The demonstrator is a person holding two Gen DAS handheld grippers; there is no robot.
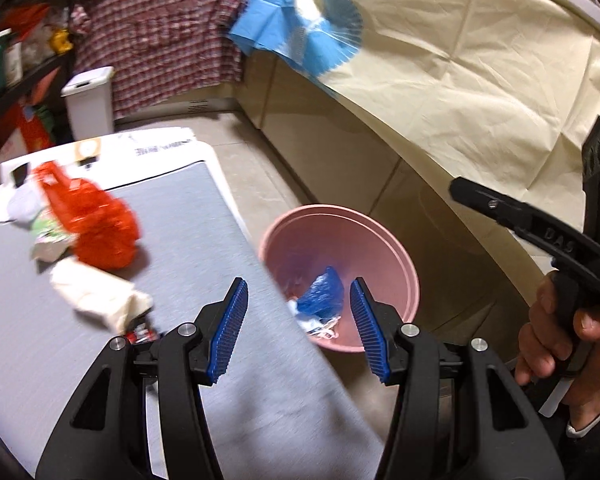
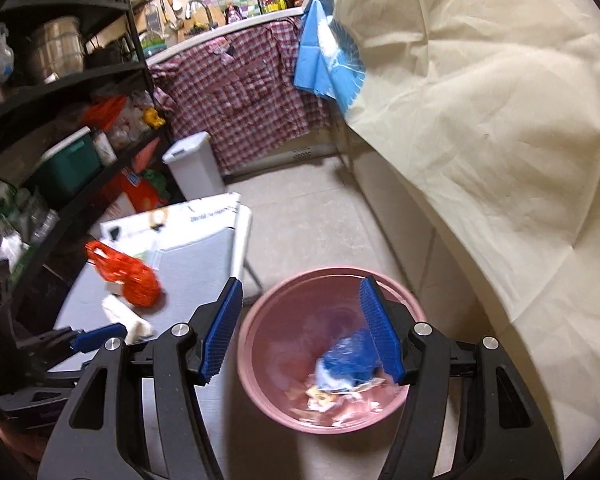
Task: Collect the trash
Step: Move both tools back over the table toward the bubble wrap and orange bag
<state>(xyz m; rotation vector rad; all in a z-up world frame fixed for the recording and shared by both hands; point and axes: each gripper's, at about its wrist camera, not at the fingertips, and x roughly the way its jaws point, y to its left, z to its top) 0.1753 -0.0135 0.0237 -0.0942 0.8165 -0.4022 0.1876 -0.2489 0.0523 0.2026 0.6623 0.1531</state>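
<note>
A pink bucket [image 1: 400,272] stands on the floor beside a grey-topped table [image 1: 188,232]. Inside it lie a blue plastic bag [image 1: 322,294] and white scraps. On the table lie an orange bag [image 1: 96,220], a cream wrapper [image 1: 96,300] and other litter. My left gripper [image 1: 298,322] is open and empty over the table's right edge. My right gripper [image 2: 302,326] is open and empty above the bucket [image 2: 268,384], with the blue bag [image 2: 348,360] below it. The orange bag [image 2: 132,274] shows at left.
A white lidded bin [image 2: 194,164] stands on the floor behind the table. Dark shelves [image 2: 60,80] full of goods line the left. A cream sheet [image 2: 480,120] covers the counter on the right. A checked shirt [image 2: 240,92] hangs at the back.
</note>
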